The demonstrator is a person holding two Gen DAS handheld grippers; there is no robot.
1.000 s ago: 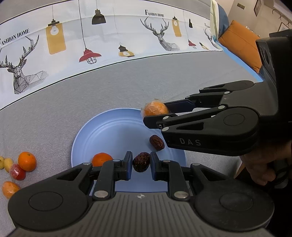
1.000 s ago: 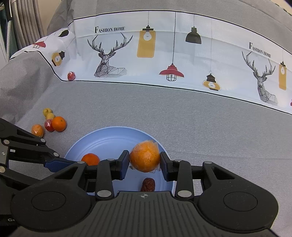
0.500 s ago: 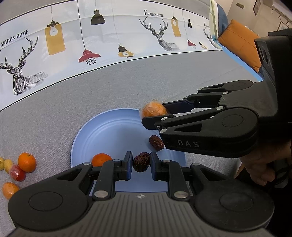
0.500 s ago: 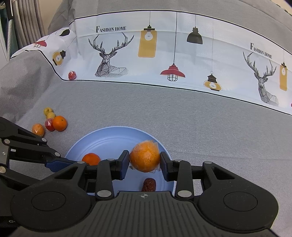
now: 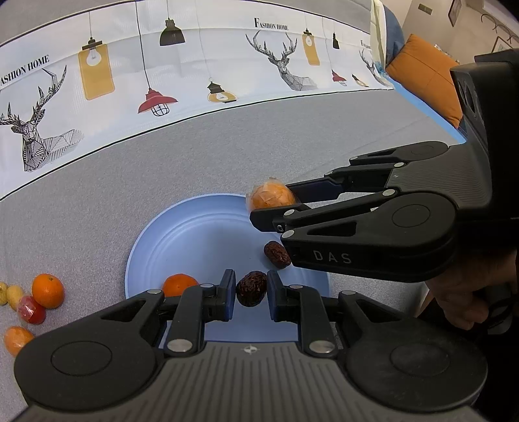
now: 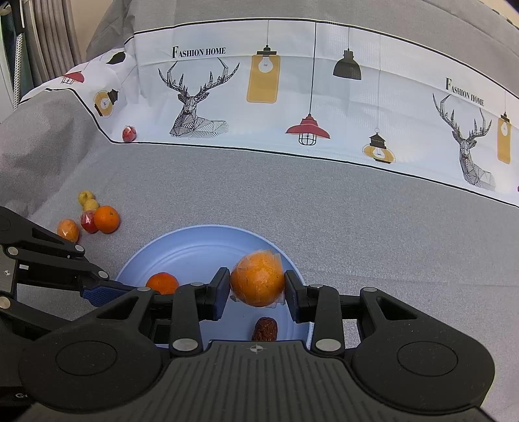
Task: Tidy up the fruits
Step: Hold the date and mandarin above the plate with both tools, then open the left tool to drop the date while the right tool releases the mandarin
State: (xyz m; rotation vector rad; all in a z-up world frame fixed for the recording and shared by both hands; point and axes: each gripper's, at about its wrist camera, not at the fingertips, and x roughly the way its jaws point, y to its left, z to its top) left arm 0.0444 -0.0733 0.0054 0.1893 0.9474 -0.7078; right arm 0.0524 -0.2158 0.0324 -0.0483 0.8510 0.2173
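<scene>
Fruit hangs over the blue plate (image 6: 194, 237) as we hold a light, wrinkled date (image 5: 251, 293) in the left tongs (image 5: 250, 298) and a slippery film-wrapped orange (image 6: 258, 279) across its middle in the right tongs (image 6: 256, 292), both closed gently.

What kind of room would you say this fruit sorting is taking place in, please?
Probably a living room or bedroom at home: the blue plate sits on soft grey fabric like a sofa or bed, with a "Fashion Home" printed cloth behind, an orange cushion and framed pictures nearby.
</scene>
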